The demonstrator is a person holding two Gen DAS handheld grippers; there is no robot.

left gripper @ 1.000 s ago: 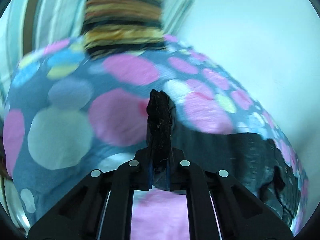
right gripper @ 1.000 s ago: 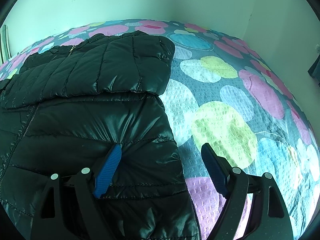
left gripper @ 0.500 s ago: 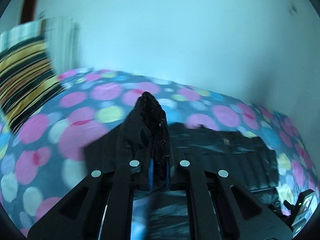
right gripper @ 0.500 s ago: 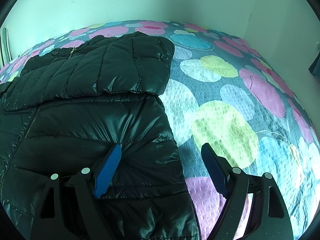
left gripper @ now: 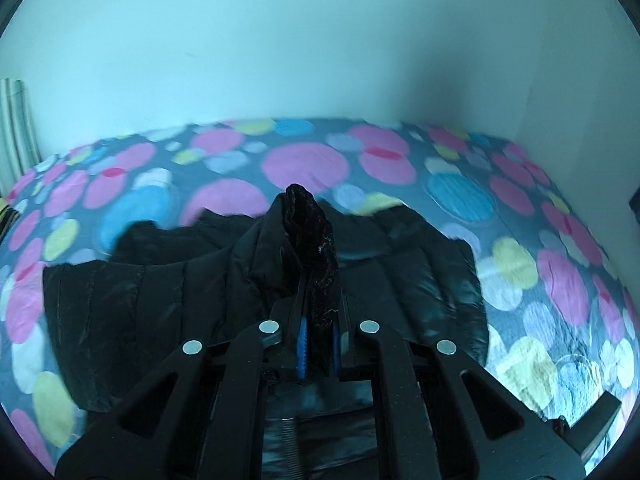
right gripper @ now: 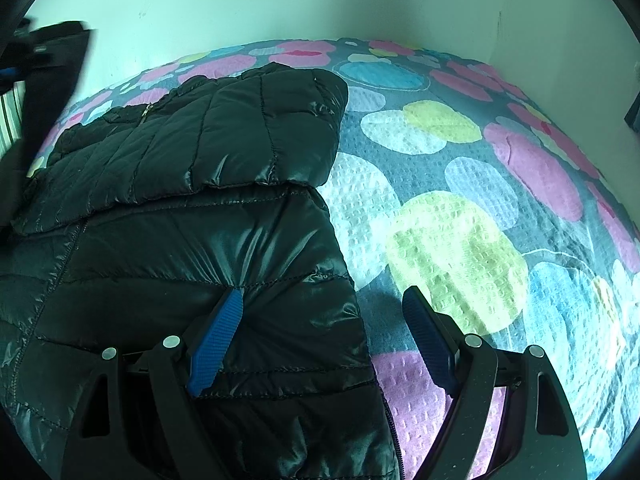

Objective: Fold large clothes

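Cool teal daylight, fisheye-warped, slightly blurred

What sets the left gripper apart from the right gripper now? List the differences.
The left gripper is shut on a bunch of the black quilted puffer jacket; the right gripper is open, gripping nothing. The left lifts its fabric; the right straddles the jacket's edge on the spotted bedspread. Both have blue pads.

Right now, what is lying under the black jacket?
Under the black jacket lies the spotted bedspread, visible all around it. The part beneath the jacket is covered, so anything there cannot be seen.
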